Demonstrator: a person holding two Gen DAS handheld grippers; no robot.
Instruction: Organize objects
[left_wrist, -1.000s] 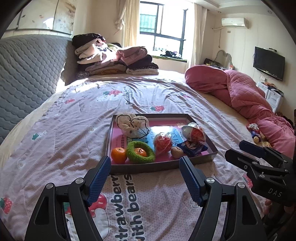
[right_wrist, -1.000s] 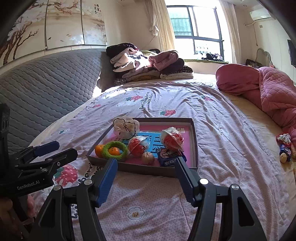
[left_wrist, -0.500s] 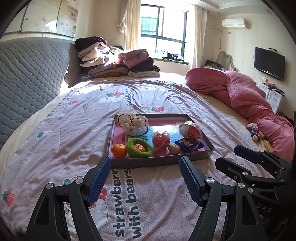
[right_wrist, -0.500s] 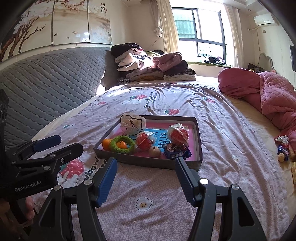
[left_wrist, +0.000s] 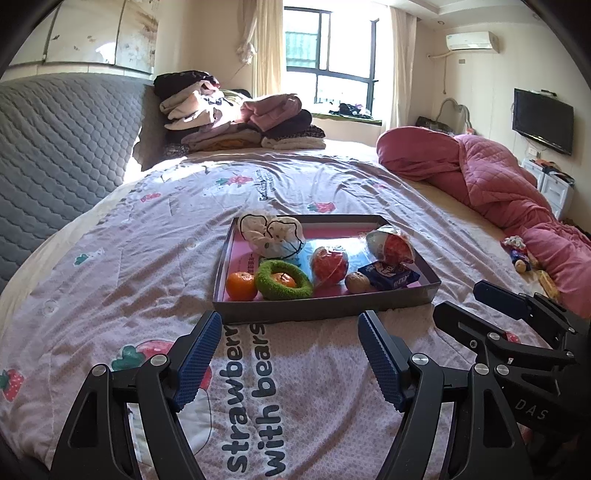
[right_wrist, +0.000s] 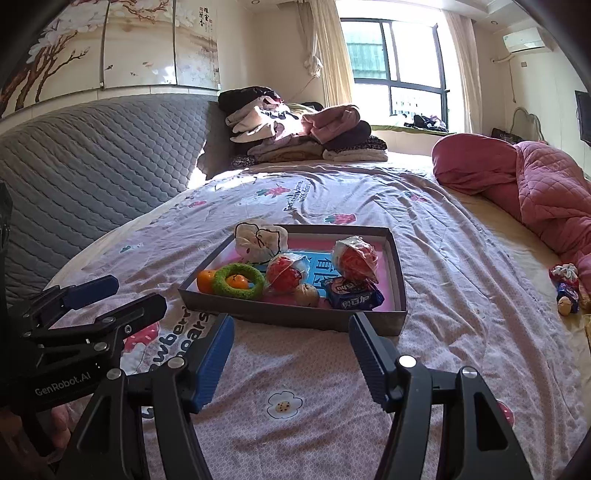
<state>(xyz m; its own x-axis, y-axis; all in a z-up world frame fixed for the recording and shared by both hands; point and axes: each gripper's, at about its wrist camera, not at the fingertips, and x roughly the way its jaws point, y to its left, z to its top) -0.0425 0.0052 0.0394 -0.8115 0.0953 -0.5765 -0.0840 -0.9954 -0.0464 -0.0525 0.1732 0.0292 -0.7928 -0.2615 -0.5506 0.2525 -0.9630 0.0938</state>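
A shallow grey cardboard tray with a pink floor (left_wrist: 325, 307) lies flat on the bed, holding a loose orange mandarin (left_wrist: 241, 285), a green fuzzy ring (left_wrist: 283, 280) around another, two red netted balls, and a blue snack packet (right_wrist: 352, 294).

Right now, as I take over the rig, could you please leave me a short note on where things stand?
Left gripper: open, empty, over the bedspread short of the tray.
Right gripper: open, empty, also just before the tray's near wall.
Tray holds a tangerine, a green ring with a second tangerine inside it, a white plush, two wrapped red balls, a small brown nut-like piece and a blue snack packet.
Done: nothing visibly sorted.
Left: all of it. A few small items lie by the pink quilt.
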